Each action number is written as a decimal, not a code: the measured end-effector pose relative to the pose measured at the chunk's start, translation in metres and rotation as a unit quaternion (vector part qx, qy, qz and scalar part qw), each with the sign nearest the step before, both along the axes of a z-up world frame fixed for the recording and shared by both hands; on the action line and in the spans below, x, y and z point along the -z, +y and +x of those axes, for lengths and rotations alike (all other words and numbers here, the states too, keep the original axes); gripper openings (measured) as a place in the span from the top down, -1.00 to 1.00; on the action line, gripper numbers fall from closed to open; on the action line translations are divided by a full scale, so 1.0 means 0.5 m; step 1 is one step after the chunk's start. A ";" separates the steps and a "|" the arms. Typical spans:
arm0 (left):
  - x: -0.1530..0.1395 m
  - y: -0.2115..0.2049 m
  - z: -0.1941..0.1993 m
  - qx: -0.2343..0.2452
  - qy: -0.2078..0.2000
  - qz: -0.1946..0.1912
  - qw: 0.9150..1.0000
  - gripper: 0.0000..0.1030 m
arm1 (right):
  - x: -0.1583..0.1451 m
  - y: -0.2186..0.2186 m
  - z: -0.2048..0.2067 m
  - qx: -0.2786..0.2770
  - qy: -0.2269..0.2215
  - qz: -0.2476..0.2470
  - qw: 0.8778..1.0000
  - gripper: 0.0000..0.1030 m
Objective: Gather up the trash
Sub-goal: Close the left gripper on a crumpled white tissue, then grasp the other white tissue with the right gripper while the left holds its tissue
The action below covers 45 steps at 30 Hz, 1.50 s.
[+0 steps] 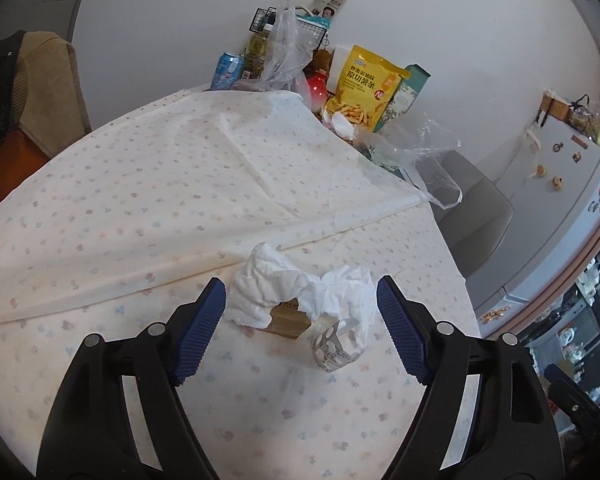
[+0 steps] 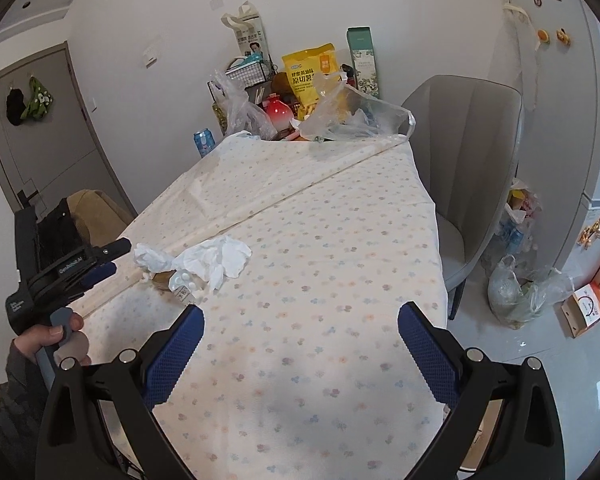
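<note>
A heap of crumpled white tissue (image 1: 276, 284) lies on the flowered tablecloth (image 1: 140, 200). Under it are a small brown piece (image 1: 288, 322) and a little printed white wrapper (image 1: 332, 346). My left gripper (image 1: 300, 280) is open, its blue pads standing on either side of the heap's near edge without pressing it. The right wrist view shows the same tissue (image 2: 216, 258) and the left gripper (image 2: 120, 257), held by a hand, coming at it from the left. My right gripper (image 2: 300, 308) is open over bare cloth, nearer than the heap and to its right, with nothing between its fingers.
A clear plastic bag (image 2: 352, 116) gapes at the table's far end, beside a yellow snack bag (image 2: 310, 72), a red pot (image 2: 278, 114), a blue can (image 2: 204, 142) and a wire basket (image 2: 246, 72). A grey chair (image 2: 464, 152) stands right of the table. Filled bags (image 2: 516, 292) sit on the floor by the fridge (image 2: 560, 100).
</note>
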<state>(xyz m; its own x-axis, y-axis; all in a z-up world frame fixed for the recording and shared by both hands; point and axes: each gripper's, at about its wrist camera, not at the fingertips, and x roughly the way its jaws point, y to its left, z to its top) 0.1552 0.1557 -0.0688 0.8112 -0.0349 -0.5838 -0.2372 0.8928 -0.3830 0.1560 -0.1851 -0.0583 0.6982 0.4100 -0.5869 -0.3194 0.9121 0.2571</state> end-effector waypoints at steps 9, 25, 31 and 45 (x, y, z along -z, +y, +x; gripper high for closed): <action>0.031 0.008 0.032 -0.031 0.050 0.003 0.998 0.93 | -0.005 0.020 0.006 -0.017 0.005 -0.001 1.000 -0.85; 0.009 0.100 -0.104 -0.081 0.005 -0.009 0.997 0.93 | 0.013 0.193 0.101 -0.099 0.011 -0.032 0.995 -0.64; 0.024 0.126 -0.129 -0.100 0.011 -0.013 0.995 0.93 | 0.057 0.250 0.166 -0.121 0.053 -0.028 0.991 -0.38; 0.043 0.155 -0.161 -0.124 0.021 -0.020 0.992 0.93 | 0.177 0.330 0.287 -0.106 0.101 -0.093 0.985 -0.04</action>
<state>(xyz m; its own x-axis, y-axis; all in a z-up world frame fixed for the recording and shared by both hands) 0.0744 0.2330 -0.0902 0.7731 0.1393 -0.6188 -0.4639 0.7895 -0.4019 0.2993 -0.0201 -0.1466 0.4703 0.4071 -0.7830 -0.4678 0.8673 0.1700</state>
